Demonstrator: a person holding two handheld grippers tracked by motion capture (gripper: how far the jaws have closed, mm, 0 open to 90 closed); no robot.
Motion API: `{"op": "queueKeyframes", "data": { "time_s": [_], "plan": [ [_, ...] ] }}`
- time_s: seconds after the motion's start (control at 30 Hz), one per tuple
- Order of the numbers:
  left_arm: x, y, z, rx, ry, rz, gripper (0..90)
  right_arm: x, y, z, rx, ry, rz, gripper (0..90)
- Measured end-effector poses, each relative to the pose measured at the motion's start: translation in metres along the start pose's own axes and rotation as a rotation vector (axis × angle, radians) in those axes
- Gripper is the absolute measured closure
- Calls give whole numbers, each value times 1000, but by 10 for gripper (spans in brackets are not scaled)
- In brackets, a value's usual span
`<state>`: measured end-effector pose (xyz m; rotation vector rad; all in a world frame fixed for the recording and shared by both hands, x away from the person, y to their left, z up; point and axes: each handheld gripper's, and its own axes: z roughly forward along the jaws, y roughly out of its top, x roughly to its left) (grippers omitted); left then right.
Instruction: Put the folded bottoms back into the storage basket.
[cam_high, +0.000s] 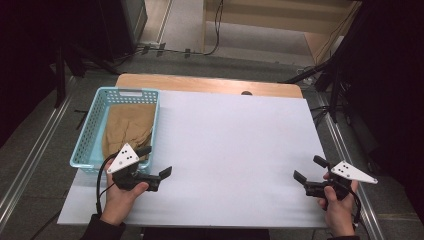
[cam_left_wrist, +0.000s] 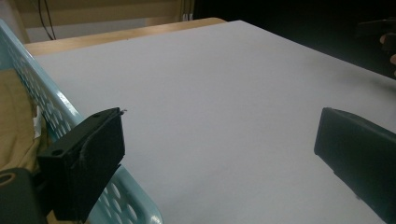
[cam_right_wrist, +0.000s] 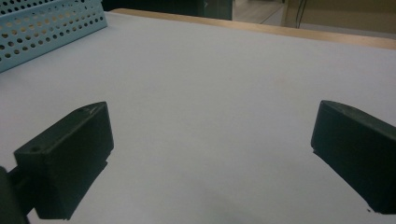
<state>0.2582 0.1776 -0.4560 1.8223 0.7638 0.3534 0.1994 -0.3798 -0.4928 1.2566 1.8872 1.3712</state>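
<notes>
A light blue perforated basket (cam_high: 97, 107) stands at the table's left side with a tan cloth (cam_high: 127, 127) lying folded inside it. My left gripper (cam_high: 155, 161) is open just off the basket's near right corner, one jaw over the rim and the other over the white sheet. In the left gripper view the basket wall (cam_left_wrist: 42, 93) and the cloth (cam_left_wrist: 14, 121) sit beside the left jaw, and my left gripper (cam_left_wrist: 219, 154) holds nothing. My right gripper (cam_high: 309, 168) is open and empty above the sheet near the right edge, with the basket (cam_right_wrist: 46, 28) far off in the right gripper view.
A white sheet (cam_high: 235, 150) covers most of the wooden table (cam_high: 210, 84). Stands, cables and dark equipment surround the table on the floor. The person's other hand (cam_left_wrist: 390, 46) shows at the far right of the left gripper view.
</notes>
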Motion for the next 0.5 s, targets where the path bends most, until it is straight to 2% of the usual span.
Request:
{"op": "queueKeyframes", "data": {
  "time_s": [0.5],
  "plan": [
    [1,1,0,8,-5,-7,15,2,1,2,9,5,-8,0]
  ]
}}
